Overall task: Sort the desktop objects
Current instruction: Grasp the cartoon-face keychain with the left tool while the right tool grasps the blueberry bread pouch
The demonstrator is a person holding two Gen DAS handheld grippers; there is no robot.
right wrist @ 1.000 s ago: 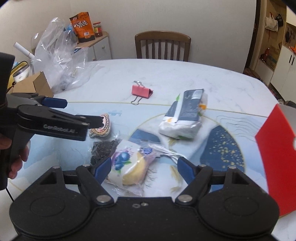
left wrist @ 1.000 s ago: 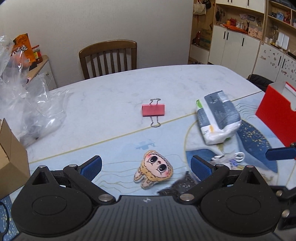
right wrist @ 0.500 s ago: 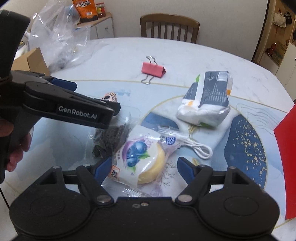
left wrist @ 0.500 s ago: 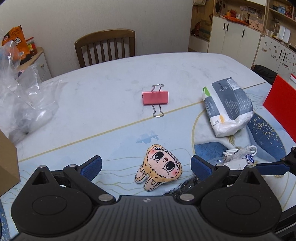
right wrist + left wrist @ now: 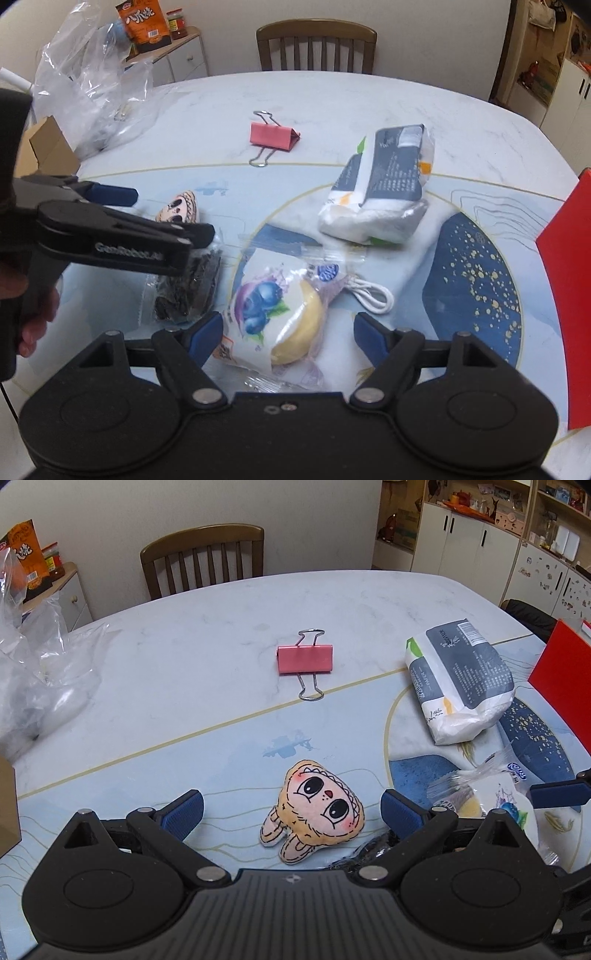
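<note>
Plush toy flat, head toward far edge, between spread fingers.

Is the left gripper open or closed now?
Open. The left gripper has its blue fingertips spread wide, either side of the plush toy.

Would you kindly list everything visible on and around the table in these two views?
Plush toy: 1, tan and pink, near table edge, between the left tool's fingers.
Binder clip: 1, pink, mid-table.
Tissue pack: 1, white and grey, right of the clip.
Bread packet: 1, white with blueberry print, between the right tool's fingers.
Dark bag: 1, black contents, left of the bread.
Cable: 1, white, right of the bread.
Red box: 1, right table edge.
Plastic bags: clear, far left.
Carton: 1, brown, left.
Chair: 1, wooden, behind the table.
Left tool: 1, black, open.
Right tool: 1, black, open.
</note>
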